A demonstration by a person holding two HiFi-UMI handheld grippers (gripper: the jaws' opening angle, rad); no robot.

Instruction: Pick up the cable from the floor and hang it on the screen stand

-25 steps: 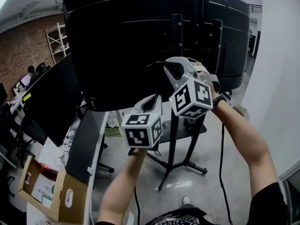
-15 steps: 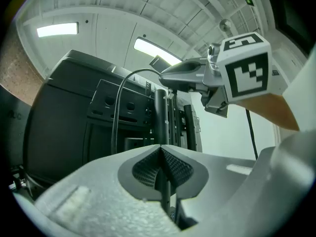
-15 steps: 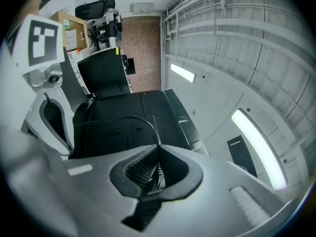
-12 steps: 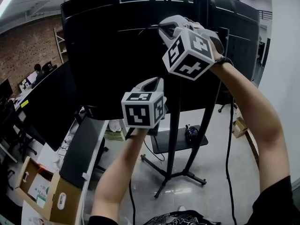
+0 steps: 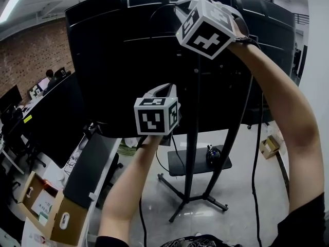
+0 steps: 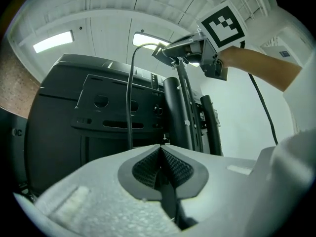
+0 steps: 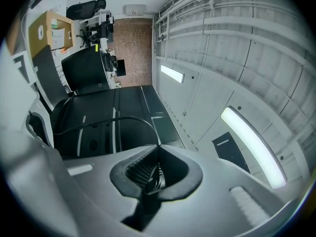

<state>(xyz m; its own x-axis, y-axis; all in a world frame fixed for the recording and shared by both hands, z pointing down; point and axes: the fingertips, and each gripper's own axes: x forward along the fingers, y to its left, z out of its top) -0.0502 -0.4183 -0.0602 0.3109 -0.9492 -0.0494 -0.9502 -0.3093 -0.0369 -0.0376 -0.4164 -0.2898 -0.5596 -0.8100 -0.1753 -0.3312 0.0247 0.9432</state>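
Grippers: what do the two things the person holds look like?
The left gripper and right gripper are light grey plastic with black ribbed pads. Each carries a white cube with black square markers. The person's sleeve is black and short.

Right claw (image 7: pixel 157 148) raised overhead, arm stretched, jaws pinching cable (image 6: pixel 129 98); left claw (image 6: pixel 160 148) lower, pinching same cable.

The thin black cable (image 6: pixel 129 98) is clamped in the left gripper (image 6: pixel 160 154) and the right gripper (image 7: pixel 158 157) and arched between them, high beside the pole. The black screen stand (image 5: pixel 191 158) is stood upright on splayed legs.
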